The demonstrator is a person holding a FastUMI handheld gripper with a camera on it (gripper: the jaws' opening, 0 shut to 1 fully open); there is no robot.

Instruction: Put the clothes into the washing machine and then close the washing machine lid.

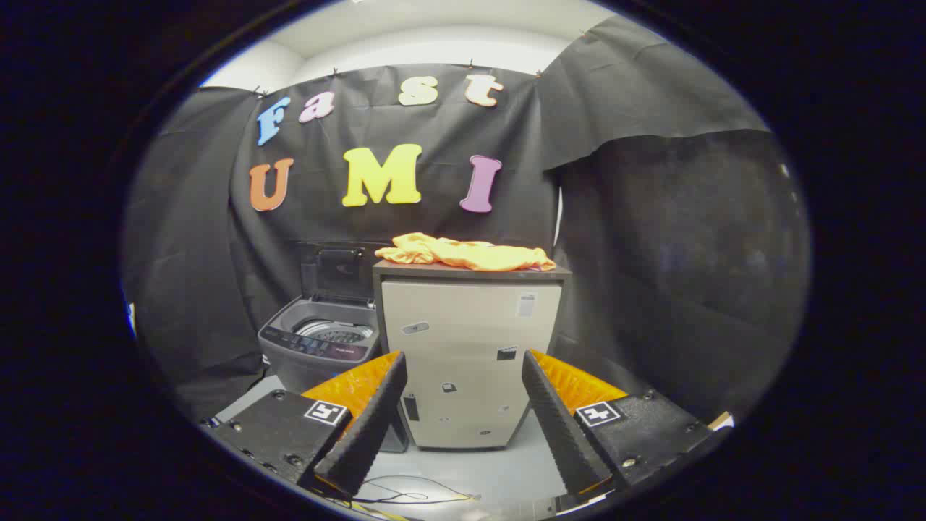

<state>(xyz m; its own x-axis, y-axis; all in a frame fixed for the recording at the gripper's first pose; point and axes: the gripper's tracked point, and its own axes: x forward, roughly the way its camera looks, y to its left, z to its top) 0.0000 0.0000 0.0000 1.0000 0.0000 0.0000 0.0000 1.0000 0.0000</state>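
The crumpled orange cloth garment (466, 253) lies spread along the top of a beige cabinet with a dark top (470, 340), well beyond the gripper (464, 412). It looks soft, light and floppy, so pinching a raised fold near its middle would likely gather it best. Left of the cabinet stands the grey top-loading washing machine (322, 344), its lid (338, 273) raised. The gripper's fingers are spread wide, holding nothing.

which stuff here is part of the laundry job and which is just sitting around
For the job: crumpled orange cloth garment; grey top-loading washing machine, its dark lid raised; gripper, jaws open, holding nothing.

Just there: beige cabinet under the garment; thin cables on the floor.
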